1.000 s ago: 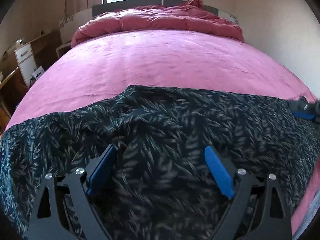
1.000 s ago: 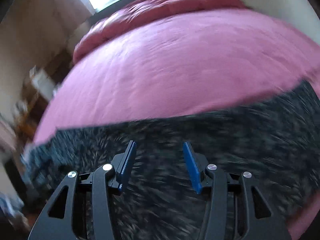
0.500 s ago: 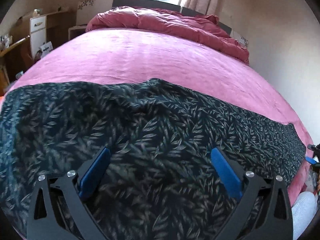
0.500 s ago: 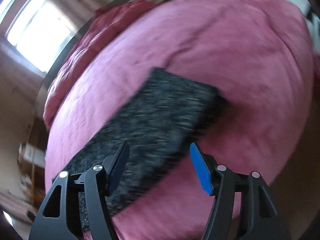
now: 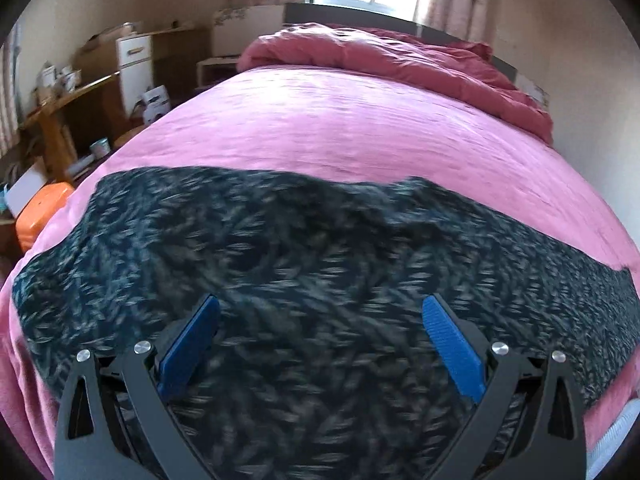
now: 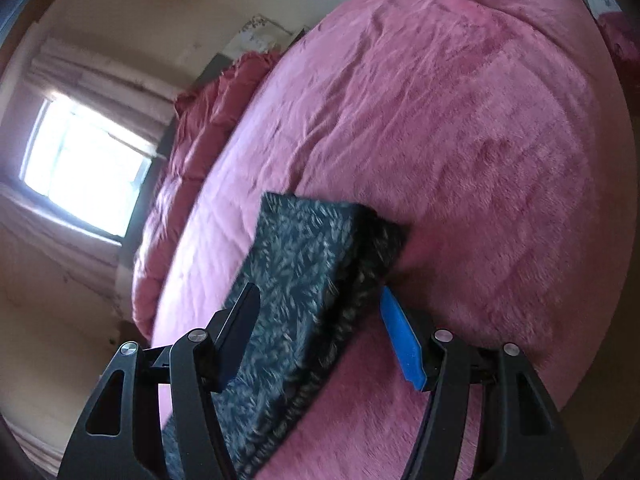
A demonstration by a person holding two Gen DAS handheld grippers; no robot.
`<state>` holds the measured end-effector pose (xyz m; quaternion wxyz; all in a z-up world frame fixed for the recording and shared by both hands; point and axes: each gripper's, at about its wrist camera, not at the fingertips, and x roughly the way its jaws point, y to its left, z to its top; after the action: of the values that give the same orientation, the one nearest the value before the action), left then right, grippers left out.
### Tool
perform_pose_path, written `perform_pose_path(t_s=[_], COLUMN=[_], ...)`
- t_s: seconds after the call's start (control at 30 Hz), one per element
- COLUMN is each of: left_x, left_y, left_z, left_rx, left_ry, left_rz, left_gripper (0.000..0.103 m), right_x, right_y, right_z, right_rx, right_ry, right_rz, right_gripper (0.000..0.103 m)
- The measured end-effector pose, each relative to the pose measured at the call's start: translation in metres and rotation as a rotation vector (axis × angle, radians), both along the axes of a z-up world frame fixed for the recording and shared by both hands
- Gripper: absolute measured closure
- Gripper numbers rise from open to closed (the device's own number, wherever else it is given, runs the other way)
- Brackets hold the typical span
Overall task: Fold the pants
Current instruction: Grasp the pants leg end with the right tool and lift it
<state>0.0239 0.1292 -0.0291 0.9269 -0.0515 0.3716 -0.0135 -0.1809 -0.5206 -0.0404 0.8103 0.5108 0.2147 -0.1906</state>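
Note:
Dark leaf-print pants [image 5: 304, 264] lie spread across the near part of a pink bed [image 5: 360, 132], running left to right. My left gripper [image 5: 318, 334] is open and empty, hovering over the middle of the pants with its blue pads wide apart. In the right wrist view, one end of the pants [image 6: 308, 256] lies flat with a darker folded edge on its right side. My right gripper [image 6: 318, 318] is open, its jaws straddling that end just above the cloth, holding nothing.
A crumpled red duvet [image 5: 400, 60] lies at the head of the bed under a window [image 6: 80, 160]. A wooden desk with clutter [image 5: 72, 96], a white cabinet [image 5: 134, 64] and an orange box [image 5: 40, 208] stand left of the bed. A wall runs along the right.
My left gripper has shifted left over the pants, bringing the pants' left end into view. My right gripper has swung to the pants' right end and come closer, rolling sideways.

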Motion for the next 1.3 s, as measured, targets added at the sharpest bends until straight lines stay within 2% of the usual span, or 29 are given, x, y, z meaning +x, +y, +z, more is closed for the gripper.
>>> perform_pose_path(t_s=[0.1, 0.17, 0.23, 0.3, 0.37, 0.53, 0.73, 0.9, 1.13, 1.3], left_x=[0.004, 0.006, 0.01, 0.011, 0.011, 0.01, 0.01, 0.004, -0.004, -0.007], left_y=[0.006, 0.005, 0.0, -0.006, -0.007, -0.004, 0.002, -0.004, -0.009, -0.006], left_z=[-0.004, -0.007, -0.009, -0.01, -0.011, -0.009, -0.01, -0.01, -0.012, -0.012], left_rx=[0.001, 0.02, 0.07, 0.105, 0.112, 0.083, 0.092, 0.107, 0.1, 0.1], left_ry=[0.006, 0.003, 0.009, 0.022, 0.034, 0.04, 0.055, 0.055, 0.05, 0.047], left_rz=[0.008, 0.005, 0.005, 0.007, 0.012, 0.032, 0.045, 0.049, 0.043, 0.035], left_gripper=[0.002, 0.002, 0.002, 0.002, 0.002, 0.002, 0.002, 0.002, 0.002, 0.002], right_x=[0.007, 0.009, 0.014, 0.02, 0.023, 0.029, 0.053, 0.08, 0.127, 0.15], right_y=[-0.003, -0.009, -0.013, -0.017, -0.015, 0.0, 0.05, 0.097, 0.179, 0.241], right_z=[0.001, -0.001, -0.003, -0.005, 0.0, 0.033, 0.092, 0.125, 0.143, 0.138], right_rx=[-0.006, -0.008, -0.001, 0.033, 0.047, -0.018, -0.149, -0.224, -0.247, -0.281], right_ry=[-0.017, -0.022, 0.001, 0.015, 0.012, -0.003, -0.029, -0.077, -0.122, -0.126], right_rz=[0.001, -0.009, -0.025, -0.025, -0.023, 0.005, 0.098, 0.192, 0.391, 0.539], right_gripper=[0.042, 0.05, 0.074, 0.088, 0.09, 0.093, 0.093, 0.093, 0.093, 0.093])
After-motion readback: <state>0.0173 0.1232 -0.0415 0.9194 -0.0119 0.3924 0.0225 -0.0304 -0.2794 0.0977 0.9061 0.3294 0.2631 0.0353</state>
